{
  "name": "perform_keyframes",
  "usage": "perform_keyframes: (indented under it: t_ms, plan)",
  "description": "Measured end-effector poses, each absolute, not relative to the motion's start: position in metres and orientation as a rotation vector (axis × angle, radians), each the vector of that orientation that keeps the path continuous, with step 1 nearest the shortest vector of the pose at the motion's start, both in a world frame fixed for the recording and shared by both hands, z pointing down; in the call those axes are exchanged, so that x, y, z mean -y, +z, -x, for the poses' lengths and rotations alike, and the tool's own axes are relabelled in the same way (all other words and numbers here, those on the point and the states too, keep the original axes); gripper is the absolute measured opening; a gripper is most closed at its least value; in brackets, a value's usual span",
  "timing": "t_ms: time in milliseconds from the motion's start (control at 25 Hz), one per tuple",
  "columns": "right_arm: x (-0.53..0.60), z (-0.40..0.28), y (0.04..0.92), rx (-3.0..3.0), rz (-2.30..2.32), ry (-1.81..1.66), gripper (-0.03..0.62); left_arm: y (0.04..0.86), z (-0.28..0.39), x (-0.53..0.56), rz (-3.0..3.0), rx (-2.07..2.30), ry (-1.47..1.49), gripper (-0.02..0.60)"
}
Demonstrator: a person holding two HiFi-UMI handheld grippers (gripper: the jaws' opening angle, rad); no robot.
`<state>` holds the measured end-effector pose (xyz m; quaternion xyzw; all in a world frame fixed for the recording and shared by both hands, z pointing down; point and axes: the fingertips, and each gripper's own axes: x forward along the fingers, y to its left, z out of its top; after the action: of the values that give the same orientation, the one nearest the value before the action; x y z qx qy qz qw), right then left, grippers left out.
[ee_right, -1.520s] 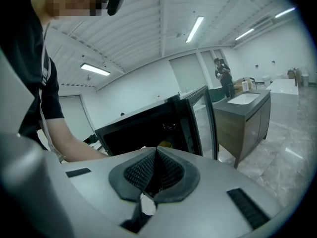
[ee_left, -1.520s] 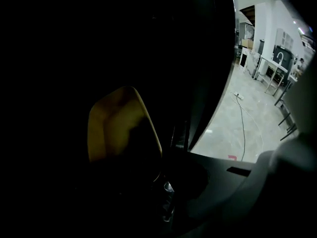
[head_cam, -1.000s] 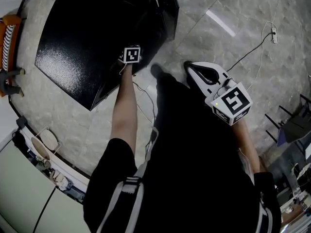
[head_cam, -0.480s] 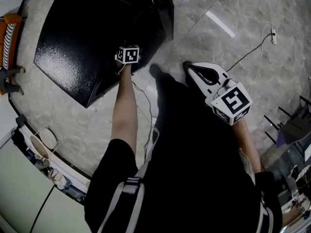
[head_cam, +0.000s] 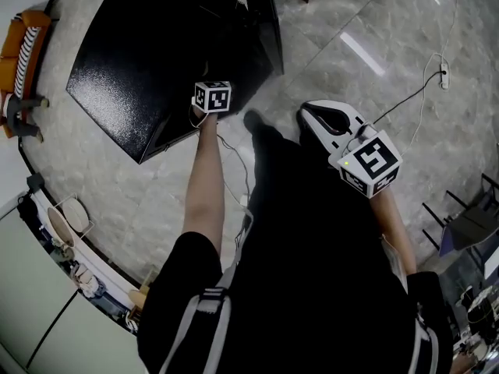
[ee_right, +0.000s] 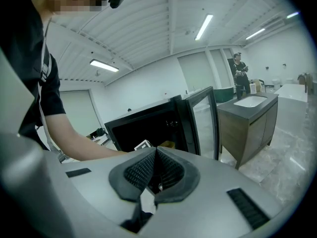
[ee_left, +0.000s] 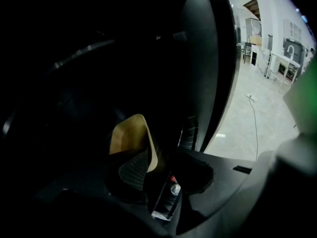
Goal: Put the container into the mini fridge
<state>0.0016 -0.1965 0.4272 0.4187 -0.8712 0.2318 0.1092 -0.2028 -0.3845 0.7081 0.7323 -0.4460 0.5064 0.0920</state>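
The black mini fridge (head_cam: 148, 61) stands on the floor with its door (head_cam: 263, 22) swung open. My left gripper (head_cam: 212, 97) reaches into its front opening, and only the marker cube shows from above. In the left gripper view, the left gripper (ee_left: 151, 162) is shut on the rim of a tan container (ee_left: 128, 135) inside the dark fridge. My right gripper (head_cam: 312, 114) hangs apart to the right, over the floor. Its jaws (ee_right: 156, 170) are shut with nothing between them. From there I see the fridge (ee_right: 148, 125) and a bit of the container (ee_right: 167, 144).
A power strip with its cable (head_cam: 443, 72) lies on the marble floor at the right. An orange chair (head_cam: 19, 45) stands at the left, and dark chairs (head_cam: 460, 216) at the right edge. A dark sink cabinet (ee_right: 247, 118) stands beside the fridge, with a person (ee_right: 240, 73) behind it.
The head camera has shifted a little. My left gripper stays at the fridge's opening and the right gripper holds its place.
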Motion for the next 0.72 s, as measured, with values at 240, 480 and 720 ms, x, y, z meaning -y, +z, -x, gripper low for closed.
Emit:
perform_keyframes:
  t_ms: [240, 480, 720]
  plan:
    - [0.196, -0.016, 0.415, 2.637, -1.192, 0.659, 0.018, 0.674, 0.184, 0.353, -2.157, 1.399, 1.38, 0.137]
    - [0.19, -0.025, 0.407, 2.745, -1.069, 0.651, 0.018, 0.635, 0.167, 0.309, -2.108, 1.494, 1.23, 0.136]
    - [0.186, -0.035, 0.428, 2.762, -0.936, 0.679, 0.018, 0.6, 0.146, 0.256, -2.086, 1.548, 1.008, 0.133]
